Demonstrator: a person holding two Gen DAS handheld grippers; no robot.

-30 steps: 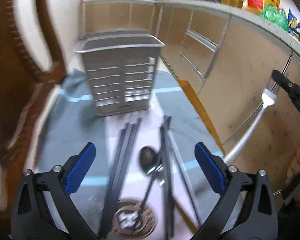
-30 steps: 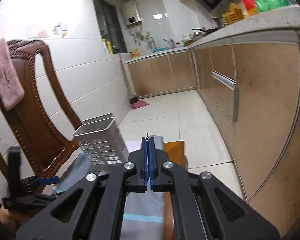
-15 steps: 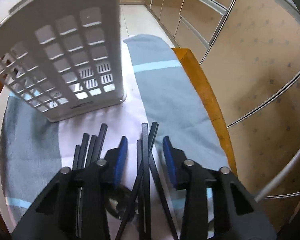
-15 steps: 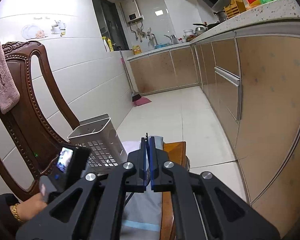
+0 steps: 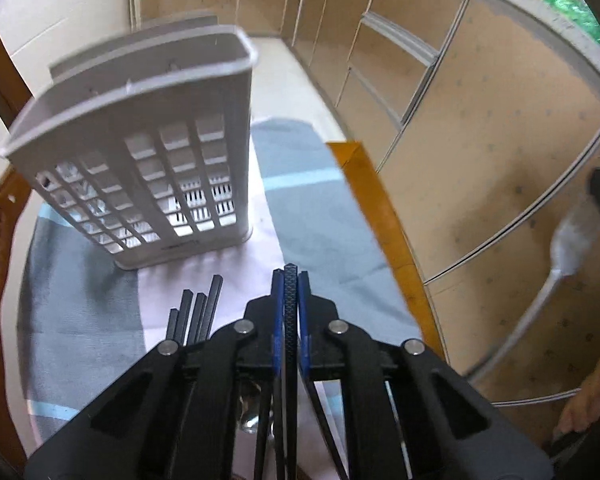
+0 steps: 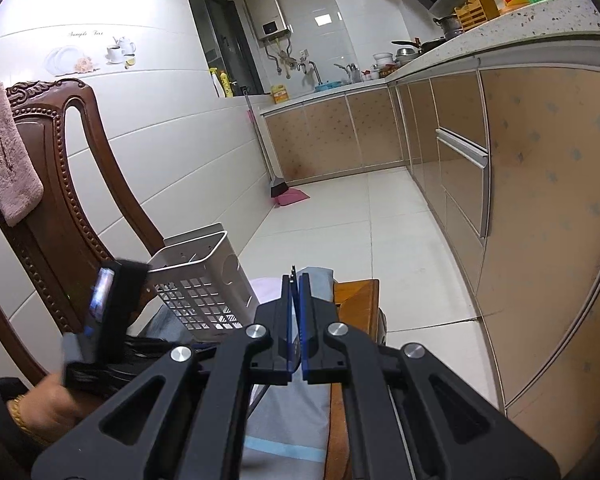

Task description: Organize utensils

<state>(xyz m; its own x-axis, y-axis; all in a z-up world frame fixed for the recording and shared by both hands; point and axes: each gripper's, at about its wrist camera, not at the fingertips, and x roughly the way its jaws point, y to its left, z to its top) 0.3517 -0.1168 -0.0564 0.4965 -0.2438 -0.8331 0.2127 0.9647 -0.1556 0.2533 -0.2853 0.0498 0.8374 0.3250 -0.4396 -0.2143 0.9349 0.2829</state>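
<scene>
- Left gripper (image 5: 290, 280) fingers are clamped on a black chopstick (image 5: 289, 312), just in front of the gray basket (image 5: 140, 160); earlier they stood wide over the pile.
- Lift it clear of the other chopsticks (image 5: 198, 312), then tip it upright over the basket's mouth.
- Right gripper (image 6: 296, 284) fingers are together on a thin utensil, as before.

The left gripper (image 5: 291, 280), wide open a second ago, has moved in over the utensils and clamped one black chopstick (image 5: 290, 320).
</scene>
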